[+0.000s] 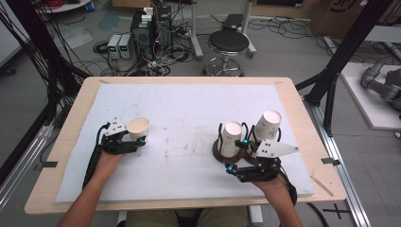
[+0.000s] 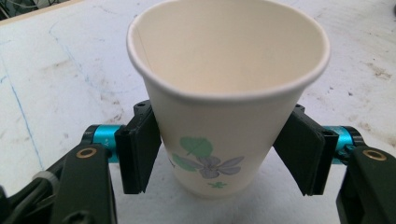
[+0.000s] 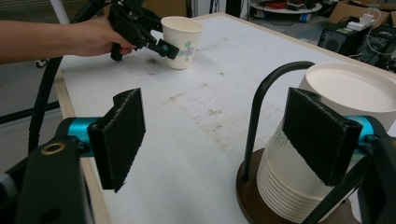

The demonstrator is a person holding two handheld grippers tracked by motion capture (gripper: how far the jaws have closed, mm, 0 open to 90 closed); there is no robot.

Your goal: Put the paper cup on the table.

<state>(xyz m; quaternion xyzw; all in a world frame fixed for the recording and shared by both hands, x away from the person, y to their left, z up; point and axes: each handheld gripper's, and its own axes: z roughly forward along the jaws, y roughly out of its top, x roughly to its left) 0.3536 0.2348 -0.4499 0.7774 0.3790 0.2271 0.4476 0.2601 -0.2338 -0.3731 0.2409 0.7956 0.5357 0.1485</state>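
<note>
A white paper cup (image 2: 224,116) printed with a blue-green flower stands upright on the white mat at the left (image 1: 138,126). My left gripper (image 1: 135,142) is shut on its lower half, a black pad against each side. The right gripper view shows that cup (image 3: 182,42) and the left gripper (image 3: 161,46) far off. My right gripper (image 1: 235,155) is open with nothing between its jaws (image 3: 219,140). It sits just in front of a dark round cup holder (image 1: 218,152) with black wire loops. Two stacks of paper cups (image 1: 231,136) (image 1: 268,124) lean in the holder; one stack (image 3: 289,186) lies behind the right pad.
A white mat (image 1: 189,109) covers most of the wooden table (image 1: 66,142). Beyond the far edge stand a round black stool (image 1: 228,43) and boxes of electronics with cables (image 1: 144,33) on the floor. Black frame posts (image 1: 340,56) rise at both sides.
</note>
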